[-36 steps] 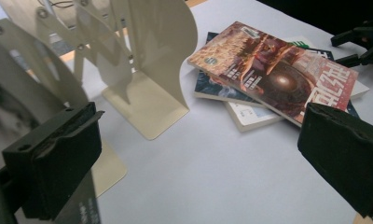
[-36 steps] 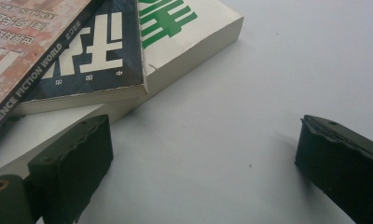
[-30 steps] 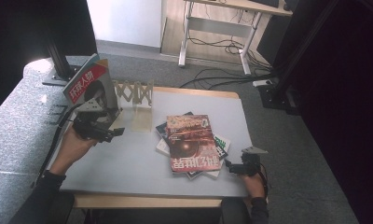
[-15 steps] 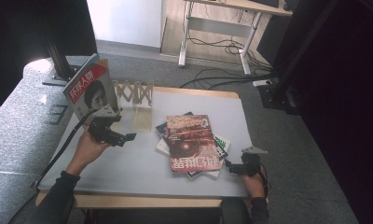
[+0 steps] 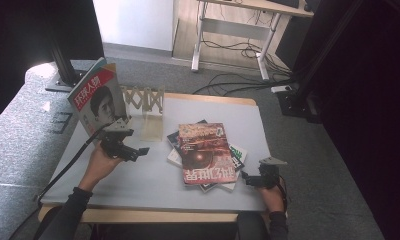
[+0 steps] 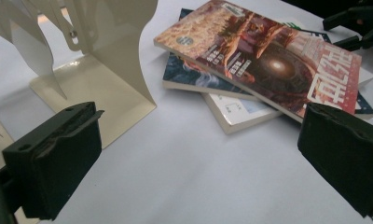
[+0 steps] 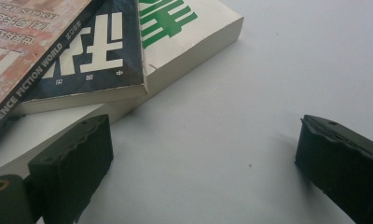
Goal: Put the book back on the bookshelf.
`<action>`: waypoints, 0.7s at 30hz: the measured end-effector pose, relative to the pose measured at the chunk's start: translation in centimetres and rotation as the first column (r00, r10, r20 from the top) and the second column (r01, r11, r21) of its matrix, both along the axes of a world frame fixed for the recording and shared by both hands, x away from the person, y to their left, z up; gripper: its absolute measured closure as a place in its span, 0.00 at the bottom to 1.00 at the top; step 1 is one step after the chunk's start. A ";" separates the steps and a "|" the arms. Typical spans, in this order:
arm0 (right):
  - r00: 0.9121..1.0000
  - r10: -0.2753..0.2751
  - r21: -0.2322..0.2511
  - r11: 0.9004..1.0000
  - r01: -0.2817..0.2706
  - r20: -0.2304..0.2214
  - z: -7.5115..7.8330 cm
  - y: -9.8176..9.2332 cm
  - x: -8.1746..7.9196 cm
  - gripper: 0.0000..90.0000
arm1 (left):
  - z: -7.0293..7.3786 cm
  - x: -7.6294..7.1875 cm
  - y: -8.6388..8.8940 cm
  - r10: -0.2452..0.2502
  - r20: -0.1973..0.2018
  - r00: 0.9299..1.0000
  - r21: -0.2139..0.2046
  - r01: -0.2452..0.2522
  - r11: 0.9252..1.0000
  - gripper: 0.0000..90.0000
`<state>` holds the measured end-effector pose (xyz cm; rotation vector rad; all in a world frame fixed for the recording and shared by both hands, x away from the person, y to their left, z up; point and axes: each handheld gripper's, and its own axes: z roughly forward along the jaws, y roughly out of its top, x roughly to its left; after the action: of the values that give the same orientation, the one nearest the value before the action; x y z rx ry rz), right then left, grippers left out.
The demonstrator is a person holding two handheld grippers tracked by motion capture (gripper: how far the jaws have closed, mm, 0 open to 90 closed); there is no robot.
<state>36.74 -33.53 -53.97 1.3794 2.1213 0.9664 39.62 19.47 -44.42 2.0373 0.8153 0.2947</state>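
Tabletop (image 5: 153, 185): pale grey sheet over a wooden board, wood edge showing front and back. Book stack (image 5: 204, 156) right of centre, lying flat, several books fanned at different angles, a red-brown cover on top. Cream metal bookend (image 5: 150, 112) near the back left, upright, its base plate flat on the sheet, apart from the stack. Grey carpet floor (image 5: 308, 145) around.

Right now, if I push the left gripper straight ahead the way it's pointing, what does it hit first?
Probably the stack of books. The left gripper is open over bare table, aimed toward the lower books' near edges; the bookend sits off to the side of that line. Depth is hard to judge.
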 end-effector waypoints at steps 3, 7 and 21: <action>1.000 0.000 0.000 1.000 0.000 0.000 0.0 0.0 0.0 0.04 | -0.9 0.0 -0.1 -0.001 -0.010 1.000 0.009 0.001 1.000 0.00; 1.000 0.000 -0.001 1.000 0.000 0.000 0.0 0.0 0.0 0.04 | -2.2 -0.1 -0.2 -0.002 -0.017 1.000 0.029 0.003 1.000 0.00; 1.000 0.000 -0.001 1.000 0.000 0.000 0.0 0.0 0.0 0.04 | -5.5 -0.3 -0.9 -0.015 -0.051 0.999 0.083 0.019 0.996 0.00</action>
<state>36.74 -33.53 -53.97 1.3791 2.1212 0.9654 39.27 18.61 -49.94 2.1367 0.8281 0.2730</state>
